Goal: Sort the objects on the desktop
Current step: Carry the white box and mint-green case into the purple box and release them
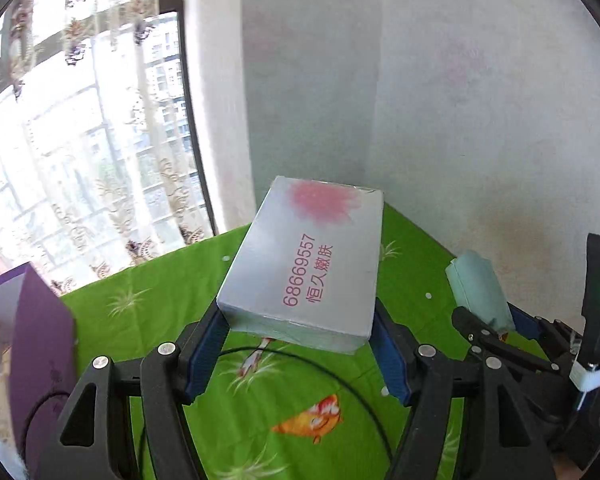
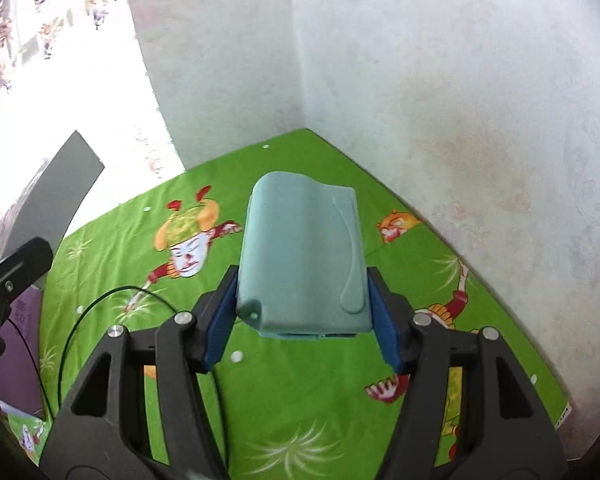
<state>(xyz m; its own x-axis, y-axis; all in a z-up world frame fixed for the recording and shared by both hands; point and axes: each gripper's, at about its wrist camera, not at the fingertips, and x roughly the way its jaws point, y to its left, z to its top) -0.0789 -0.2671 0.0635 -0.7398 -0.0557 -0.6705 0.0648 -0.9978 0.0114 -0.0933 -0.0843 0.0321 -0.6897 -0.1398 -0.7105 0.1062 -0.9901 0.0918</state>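
Note:
My left gripper (image 1: 298,320) is shut on the near end of a pale grey box (image 1: 304,264) with a pink flower and red print, held tilted above the green cartoon tablecloth (image 1: 160,308). To its right, the right gripper (image 1: 492,328) holds a teal case (image 1: 480,292). In the right wrist view that teal case (image 2: 304,256) fills the middle, with my right gripper (image 2: 302,284) shut on its sides above the cloth (image 2: 300,392). One finger of the left gripper (image 2: 16,264) and the grey box (image 2: 56,196) show at the left edge.
A purple box (image 1: 40,340) with a raised flap stands at the left. A thin black cable (image 1: 340,364) loops over the cloth. Two pale walls (image 2: 440,100) meet in a corner behind the table; a curtained window (image 1: 80,140) lies to the left.

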